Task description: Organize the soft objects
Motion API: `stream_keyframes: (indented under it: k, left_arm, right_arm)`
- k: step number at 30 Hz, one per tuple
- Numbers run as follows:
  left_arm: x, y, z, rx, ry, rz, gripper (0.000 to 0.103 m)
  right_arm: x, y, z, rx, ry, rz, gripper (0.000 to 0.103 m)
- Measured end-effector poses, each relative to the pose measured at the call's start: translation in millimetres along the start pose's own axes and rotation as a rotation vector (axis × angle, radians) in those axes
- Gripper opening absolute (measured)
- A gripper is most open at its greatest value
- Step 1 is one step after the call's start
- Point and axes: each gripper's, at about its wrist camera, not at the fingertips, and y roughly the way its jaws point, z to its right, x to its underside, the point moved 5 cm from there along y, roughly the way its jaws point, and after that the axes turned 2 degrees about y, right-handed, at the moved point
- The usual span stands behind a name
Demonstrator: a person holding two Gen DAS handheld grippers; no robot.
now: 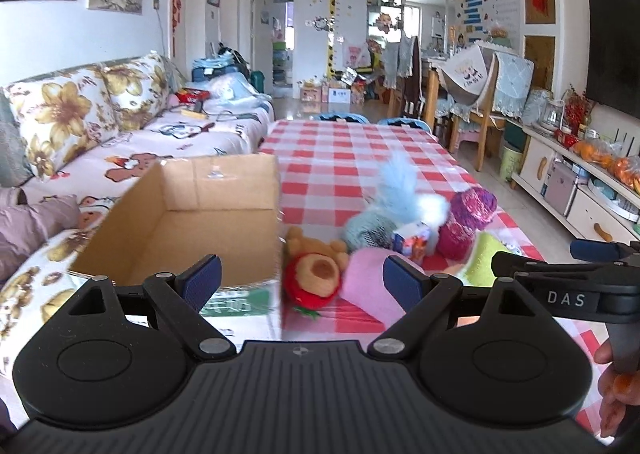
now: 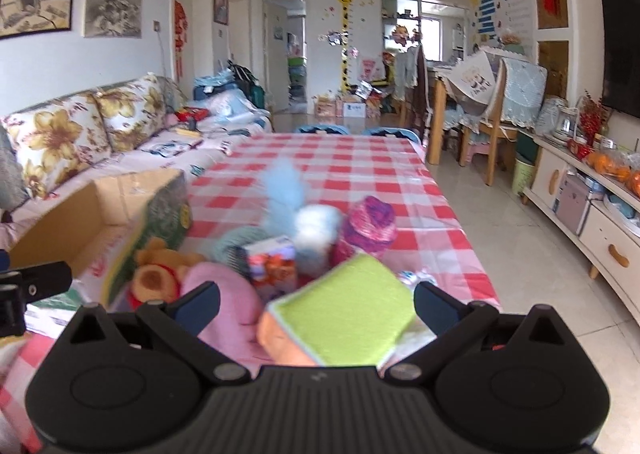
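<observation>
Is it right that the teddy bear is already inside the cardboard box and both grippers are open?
Not quite. The teddy bear lies on the checked tablecloth beside the cardboard box, not inside it, as the left wrist view shows. The left gripper and the right gripper are indeed open.

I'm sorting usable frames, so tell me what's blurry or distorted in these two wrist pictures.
Left wrist view: the cardboard box and plush bear are smeared, the gripper body sharp, room lines bowed by the fisheye. Right wrist view: the green sponge and blue feathery toy are soft; the far room is crisper.
</observation>
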Motion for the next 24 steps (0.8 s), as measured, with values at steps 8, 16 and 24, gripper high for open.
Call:
stream_keyframes:
  k: [8, 16, 24]
  left_arm:
    - [11, -16, -5, -0.037, -0.011, 0.039, 0.103]
    - [12, -27, -17, -0.057, -0.033, 0.069, 0.103]
    - [0, -25, -28, -0.074, -0.034, 0.08, 0.103]
  right_arm:
    - [-6, -19, -25, -0.053, 0.0, 0.035, 0.102]
    - [-5, -37, -46, -0.08, -0.032, 0.047, 0.102]
    - [-3, -46, -53, -0.088, -0.052, 0.061, 0.102]
